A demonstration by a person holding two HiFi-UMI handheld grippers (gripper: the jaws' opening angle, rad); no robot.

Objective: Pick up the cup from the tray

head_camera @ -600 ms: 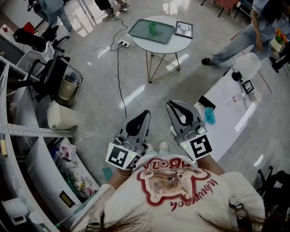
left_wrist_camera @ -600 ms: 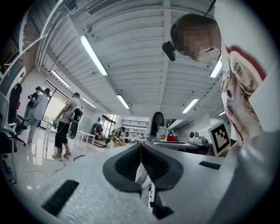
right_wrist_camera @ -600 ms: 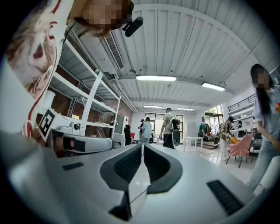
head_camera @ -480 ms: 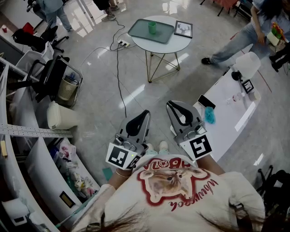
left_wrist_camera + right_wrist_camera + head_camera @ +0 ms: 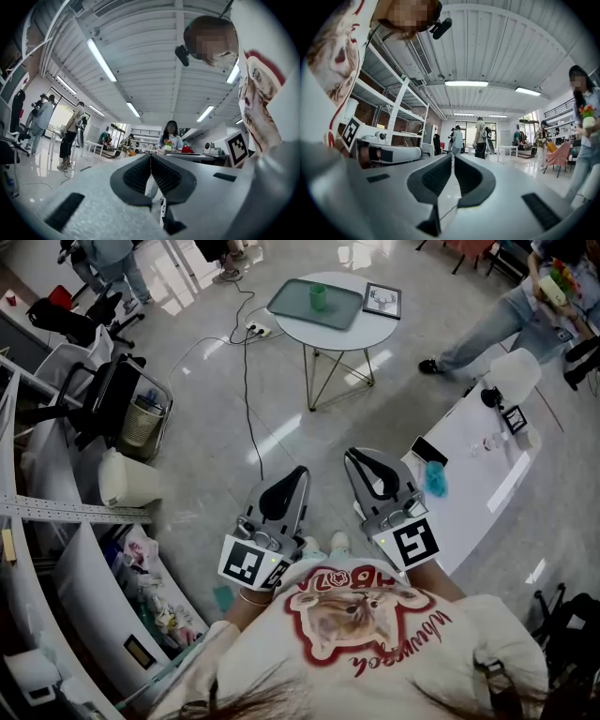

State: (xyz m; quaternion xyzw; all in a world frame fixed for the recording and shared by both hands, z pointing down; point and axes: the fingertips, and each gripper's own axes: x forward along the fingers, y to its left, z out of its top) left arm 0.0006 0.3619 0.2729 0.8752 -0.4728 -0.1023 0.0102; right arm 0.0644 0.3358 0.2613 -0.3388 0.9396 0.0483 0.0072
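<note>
Glossy grey floor fills most of the head view. A black cable runs across it from a power strip at the foot of a small round white bench on thin metal legs, at 12 o'clock in the view. At 9 o'clock stand a black office chair and a white bin, with cluttered shelving toward 8 o'clock. A long white bench runs along at 3 o'clock, and a person walks at 1 o'clock.

On the round bench lies a grey-green tray, with a framed picture just beside it at its 3 o'clock. The green cup stands upright inside the tray, toward its right half.

Both grippers are held low against the person's chest, side by side and pointing toward 12 o'clock. The left gripper has its jaws together with nothing between them. The right gripper is likewise closed and empty. The cup is at 12 o'clock from both, well apart from them across open floor.
</note>
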